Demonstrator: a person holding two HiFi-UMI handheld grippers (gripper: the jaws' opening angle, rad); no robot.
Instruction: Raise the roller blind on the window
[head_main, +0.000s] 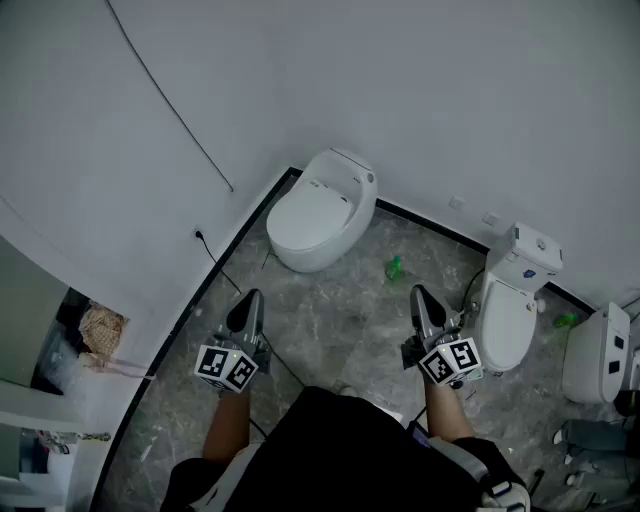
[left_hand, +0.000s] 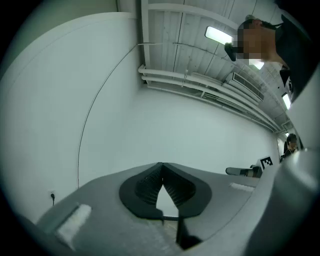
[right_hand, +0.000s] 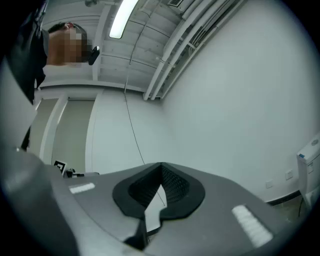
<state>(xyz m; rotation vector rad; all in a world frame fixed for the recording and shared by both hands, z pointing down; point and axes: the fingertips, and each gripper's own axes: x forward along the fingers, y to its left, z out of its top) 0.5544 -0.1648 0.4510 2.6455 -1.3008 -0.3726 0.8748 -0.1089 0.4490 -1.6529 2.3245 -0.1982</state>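
Head view: my left claw and right claw are side by side over the grey stone floor. Both are pinched fully together with nothing in them. Ahead of the left claw a white toilet stands against the white wall. A second toilet sits just right of the right claw. A thin dark line slants down the wall ahead and left of the left claw, with a wall socket low down near its foot. No window and no roller blind show here.

Left gripper view: the left claw has its jaws meeting at the tips, empty. Past them is only bare wall. The dark line climbs to the left, and the right claw shows off to the right.

Right gripper view: the right claw is closed on nothing. The line runs up the wall straight ahead of it, and the left claw is off to its left.

The blind lies outside all three views. I cannot tell which way it is from either claw, how its length runs, or which hand is nearer. I judge that I must turn to find the window first.
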